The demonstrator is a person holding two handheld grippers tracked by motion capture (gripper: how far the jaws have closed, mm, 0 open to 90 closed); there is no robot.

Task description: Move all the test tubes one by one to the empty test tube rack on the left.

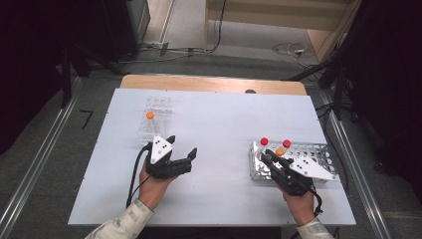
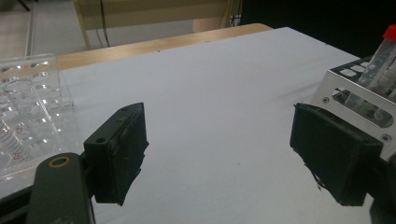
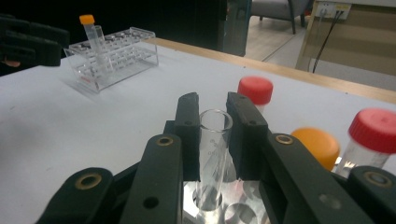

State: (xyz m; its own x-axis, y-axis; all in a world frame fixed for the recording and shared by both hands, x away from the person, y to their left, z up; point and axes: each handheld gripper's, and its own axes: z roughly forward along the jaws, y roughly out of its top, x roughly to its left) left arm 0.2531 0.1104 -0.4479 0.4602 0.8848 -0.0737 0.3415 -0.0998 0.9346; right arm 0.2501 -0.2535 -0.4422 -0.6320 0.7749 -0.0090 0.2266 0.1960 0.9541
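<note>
An uncapped clear tube (image 3: 215, 135) stands upright in a hole of the metal rack (image 1: 318, 148) at the table's right. My right gripper (image 3: 212, 105) is shut on that tube just below its rim; from above, the same gripper (image 1: 264, 153) reaches over the rack's left end. Two red-capped tubes (image 3: 255, 89) (image 3: 376, 129) and an orange-capped one (image 3: 317, 145) stand in the rack behind it. My left gripper (image 1: 182, 144) rests open on the table, nothing between its jaws (image 2: 217, 149). Beyond it is a clear plastic rack (image 1: 158, 107) holding an orange-capped tube (image 1: 150, 115).
The white table top (image 1: 219, 124) lies bare between the two racks. A wooden strip (image 1: 209, 83) runs along the far edge. Metal rails and cables lie on the floor beside and behind the table.
</note>
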